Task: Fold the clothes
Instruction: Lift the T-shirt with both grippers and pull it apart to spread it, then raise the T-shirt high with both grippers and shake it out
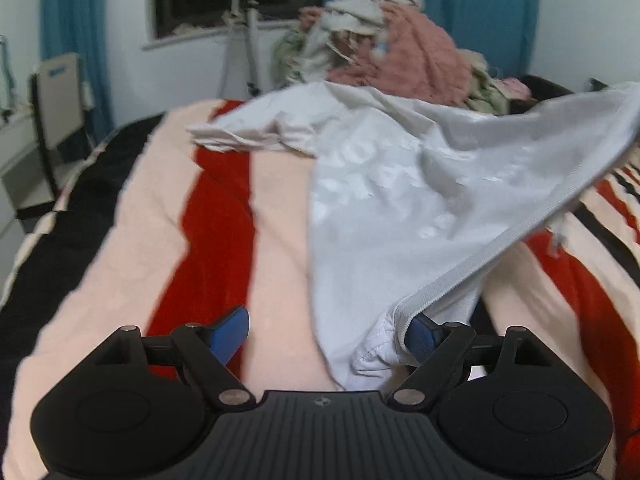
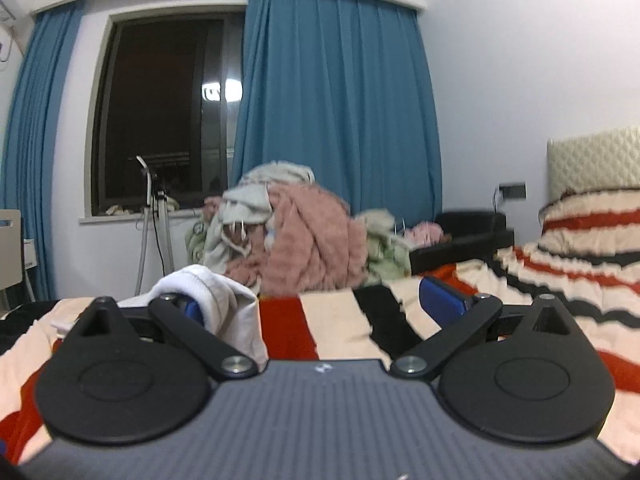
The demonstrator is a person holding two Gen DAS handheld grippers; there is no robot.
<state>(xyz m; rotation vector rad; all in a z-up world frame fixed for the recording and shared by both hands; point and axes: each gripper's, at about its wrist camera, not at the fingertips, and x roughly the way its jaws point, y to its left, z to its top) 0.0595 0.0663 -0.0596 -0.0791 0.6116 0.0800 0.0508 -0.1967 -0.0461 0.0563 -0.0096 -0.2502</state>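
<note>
A white garment (image 1: pixel 380 200) lies partly spread on the striped bed, its ribbed hem raised in a taut line toward the upper right. My left gripper (image 1: pixel 325 334) is open, and a hem corner drapes over its right blue fingertip (image 1: pixel 420 338). The left fingertip (image 1: pixel 230 332) is bare above the blanket. In the right wrist view another bunch of the white garment (image 2: pixel 224 304) hangs over the left finger of my right gripper (image 2: pixel 318 306). That gripper is also open, and its right fingertip (image 2: pixel 442 304) is bare.
A red, cream and black striped blanket (image 1: pixel 120 240) covers the bed. A heap of pink and pale clothes (image 2: pixel 296 232) sits at the far edge before blue curtains. A tripod (image 2: pixel 154 220) stands by the window, a chair (image 1: pixel 56 100) at left, and a headboard (image 2: pixel 592 160) and pillow at right.
</note>
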